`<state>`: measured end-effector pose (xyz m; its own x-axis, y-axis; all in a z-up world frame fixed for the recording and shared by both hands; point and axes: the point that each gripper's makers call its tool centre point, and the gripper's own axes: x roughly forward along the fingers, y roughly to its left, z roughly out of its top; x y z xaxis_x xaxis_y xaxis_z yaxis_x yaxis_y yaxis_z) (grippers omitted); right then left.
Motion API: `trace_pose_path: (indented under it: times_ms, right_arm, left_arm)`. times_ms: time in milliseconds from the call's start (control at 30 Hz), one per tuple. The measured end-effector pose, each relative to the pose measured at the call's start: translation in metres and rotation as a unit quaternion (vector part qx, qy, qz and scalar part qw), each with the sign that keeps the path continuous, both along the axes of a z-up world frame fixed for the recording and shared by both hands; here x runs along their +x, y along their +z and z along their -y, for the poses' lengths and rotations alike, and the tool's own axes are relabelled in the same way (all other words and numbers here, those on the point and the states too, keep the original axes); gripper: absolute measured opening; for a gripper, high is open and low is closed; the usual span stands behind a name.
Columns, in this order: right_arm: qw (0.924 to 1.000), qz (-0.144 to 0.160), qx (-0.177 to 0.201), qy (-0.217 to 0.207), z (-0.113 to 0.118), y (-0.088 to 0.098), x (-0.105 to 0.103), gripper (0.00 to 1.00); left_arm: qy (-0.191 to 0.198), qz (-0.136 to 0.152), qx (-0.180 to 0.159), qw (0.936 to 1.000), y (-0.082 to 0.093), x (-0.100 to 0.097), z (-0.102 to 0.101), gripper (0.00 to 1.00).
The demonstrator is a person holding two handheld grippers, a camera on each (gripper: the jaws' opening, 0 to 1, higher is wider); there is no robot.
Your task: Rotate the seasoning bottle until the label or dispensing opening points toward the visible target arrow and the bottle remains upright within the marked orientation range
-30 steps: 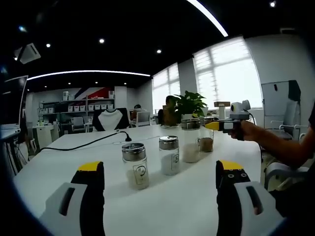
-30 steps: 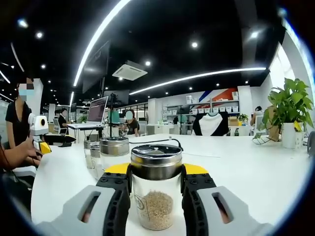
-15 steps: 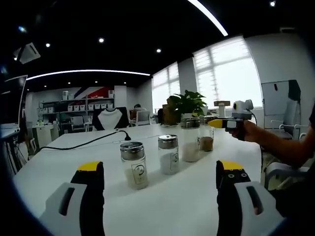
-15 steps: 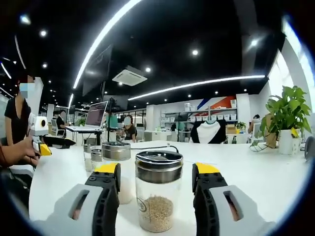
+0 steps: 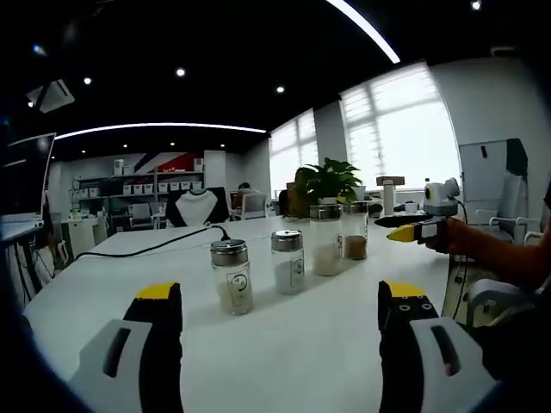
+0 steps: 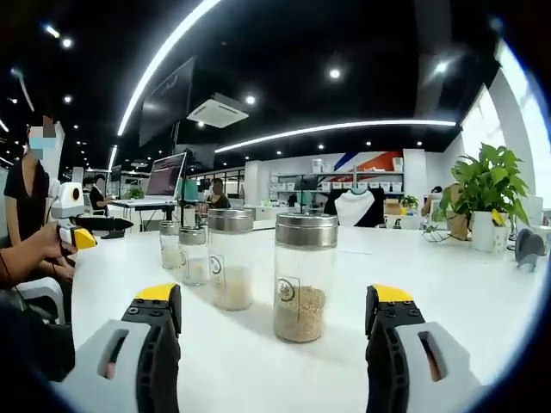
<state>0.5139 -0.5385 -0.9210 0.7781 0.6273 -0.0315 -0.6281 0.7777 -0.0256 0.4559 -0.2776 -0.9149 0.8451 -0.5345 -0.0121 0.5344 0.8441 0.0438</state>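
Observation:
Several glass seasoning bottles with metal caps stand upright in a row on the white table [image 5: 284,353]. The one with brown grains [image 6: 305,277] is nearest my right gripper [image 6: 274,298], label facing it. That gripper is open, its jaws well apart, just short of the bottle and not touching it. In the left gripper view the same bottle [image 5: 355,232] is the farthest in the row. My left gripper [image 5: 280,298] is open and holds nothing, a short way in front of the nearest bottle [image 5: 232,276]. A hand holds the right gripper [image 5: 420,229] at the right.
The bottle second from mine holds pale grains [image 6: 231,259], with two smaller bottles [image 6: 193,256] behind. A potted plant [image 5: 327,182] stands past the row and a black cable [image 5: 155,249] crosses the far table. A person holding the left gripper [image 6: 73,231] sits at the left.
My right gripper has opened, let go of the brown-grain bottle and drawn back from it. The bottle stays upright. The left gripper view has pulled back a little.

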Motion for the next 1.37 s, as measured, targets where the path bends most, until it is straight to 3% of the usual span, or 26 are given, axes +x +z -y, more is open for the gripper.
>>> trace_pose_path:
  times_ms: [100,367,433,567,733,867,1067,1233,1367]
  right_arm:
    - [0.9998,-0.015,-0.013,0.008,-0.005,-0.009,-0.018,0.99]
    - [0.9999,-0.01,-0.005,0.004,0.001,-0.017,-0.07,0.99]
    - [0.9998,-0.003,-0.018,-0.001,0.004,-0.019,-0.083,0.99]
    - [0.9996,0.027,-0.013,0.005,0.009,-0.007,-0.106,0.99]
    - [0.9997,0.018,0.016,0.011,0.018,-0.004,-0.12,0.99]
    - [0.9996,0.022,-0.011,0.01,0.024,-0.014,-0.123,0.99]
    - [0.9991,0.035,-0.021,-0.005,0.032,-0.012,-0.12,0.99]
    - [0.9991,0.038,-0.001,-0.019,0.043,-0.006,-0.116,0.99]
    - [0.9991,0.032,-0.007,-0.026,0.039,-0.011,-0.117,0.99]
  left_arm:
    - [0.009,-0.004,0.001,0.9999,-0.006,-0.01,0.001,1.0]
    - [0.02,-0.019,0.019,0.9994,-0.023,-0.046,0.012,1.0]
    - [0.023,-0.022,0.014,0.9994,-0.024,-0.053,0.013,1.0]
    - [0.034,-0.016,0.002,0.9993,-0.019,-0.072,0.02,1.0]
    - [0.048,-0.013,0.025,0.9985,-0.019,-0.087,0.025,1.0]
    - [0.05,-0.004,0.014,0.9987,-0.018,-0.097,0.025,1.0]
    - [0.055,-0.002,0.012,0.9984,-0.017,-0.099,0.018,1.0]
    - [0.054,0.004,0.012,0.9985,-0.016,-0.097,0.012,1.0]
    - [0.05,0.001,0.002,0.9988,-0.019,-0.09,0.012,1.0]
